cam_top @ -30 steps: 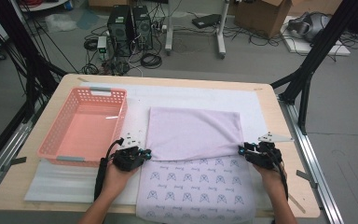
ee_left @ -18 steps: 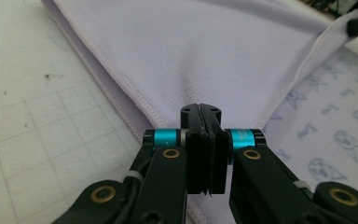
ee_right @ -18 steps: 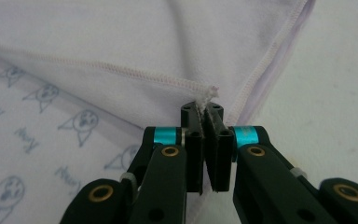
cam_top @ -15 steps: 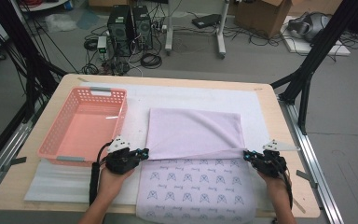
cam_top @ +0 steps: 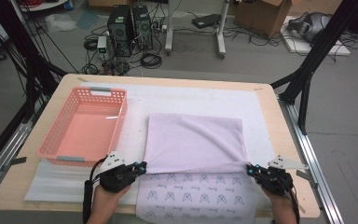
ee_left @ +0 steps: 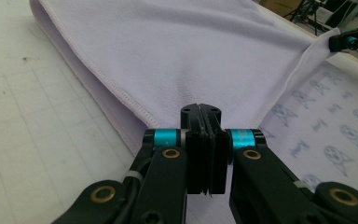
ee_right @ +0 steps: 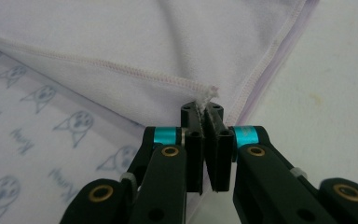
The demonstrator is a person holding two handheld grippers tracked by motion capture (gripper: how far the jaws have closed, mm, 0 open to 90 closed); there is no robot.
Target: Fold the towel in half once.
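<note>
High view: we've got the lilac towel [cam_top: 193, 142] half-folded mid-tabletop, right of the pink basket [cam_top: 81, 126], left claw [cam_top: 142, 167] & right claw [cam_top: 250, 170] each clamped on a near corner — soft, light, floppy, so grip hems/corners w/ even tension.
</note>
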